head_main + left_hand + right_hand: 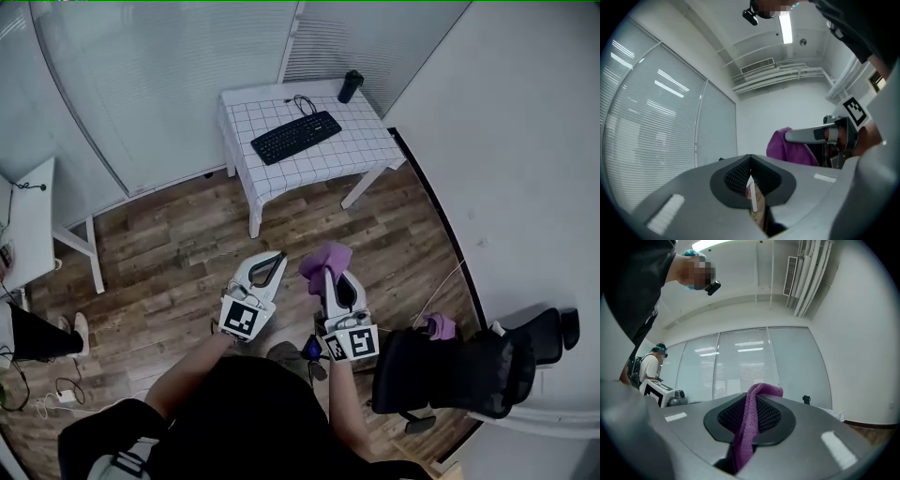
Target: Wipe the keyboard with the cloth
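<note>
The right tongs [330,274] pinch the purple cloth [324,257]; the left tongs [279,257] are closed on nothing. The carrying step seems to be in hand. Next, the cloth must reach the keyboard [296,137], well apart on the worktop [367,142].

The left tool [278,256] and right tool [335,281] are pale grey. Each has a cube [240,317] with black-and-white squares. The person wears a black top [253,412].

**Gridded table ahead of the grippers**

A small white table with a grid-lined top [366,142] stood on the brown wood-plank floor [178,253], well beyond the tips of the left gripper [279,255] and the right gripper [336,281]. On it lay a black rectangular keyboard [296,137], set askew. A thin black cable [302,101] was looped behind it, and a dark upright cylindrical container [350,86] stood at the far corner on the right gripper's side.
</note>
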The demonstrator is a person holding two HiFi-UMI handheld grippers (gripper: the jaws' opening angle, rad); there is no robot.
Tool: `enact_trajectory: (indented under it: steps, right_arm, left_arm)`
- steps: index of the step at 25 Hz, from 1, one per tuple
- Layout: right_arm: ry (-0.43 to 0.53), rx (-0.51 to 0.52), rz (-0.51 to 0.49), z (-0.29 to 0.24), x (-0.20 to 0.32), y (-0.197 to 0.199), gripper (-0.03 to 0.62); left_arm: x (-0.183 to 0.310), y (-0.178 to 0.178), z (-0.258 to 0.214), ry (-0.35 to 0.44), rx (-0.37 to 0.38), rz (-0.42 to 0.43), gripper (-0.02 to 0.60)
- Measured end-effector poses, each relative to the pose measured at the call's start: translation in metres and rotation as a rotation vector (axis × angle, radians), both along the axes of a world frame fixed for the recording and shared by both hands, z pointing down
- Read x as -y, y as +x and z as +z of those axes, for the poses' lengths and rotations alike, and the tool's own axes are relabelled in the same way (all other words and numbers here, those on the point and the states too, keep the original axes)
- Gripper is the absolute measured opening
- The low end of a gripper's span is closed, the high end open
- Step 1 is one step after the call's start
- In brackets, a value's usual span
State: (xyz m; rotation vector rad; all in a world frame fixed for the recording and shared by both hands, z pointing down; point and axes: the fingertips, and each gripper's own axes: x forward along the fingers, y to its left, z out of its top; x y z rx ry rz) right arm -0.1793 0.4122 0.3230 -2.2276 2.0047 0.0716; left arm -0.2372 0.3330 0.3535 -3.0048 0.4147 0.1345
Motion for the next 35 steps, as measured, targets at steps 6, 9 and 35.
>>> enact_trajectory:
  steps: [6,9,35]
  right_arm:
    - [0.017,0.008,-0.014,0.0,0.044,0.066,0.058]
    - [0.004,0.006,-0.027,0.018,0.074,0.114,0.06]
    - [-0.213,-0.061,-0.367,0.078,0.36,0.403,0.06]
  left_arm:
    - [0.045,0.062,0.001,-0.022,0.029,-0.011,0.0]
    - [0.071,0.107,0.015,0.017,0.048,-0.036,0.0]
    - [0.305,0.26,0.105,-0.11,0.258,-0.498,0.002]
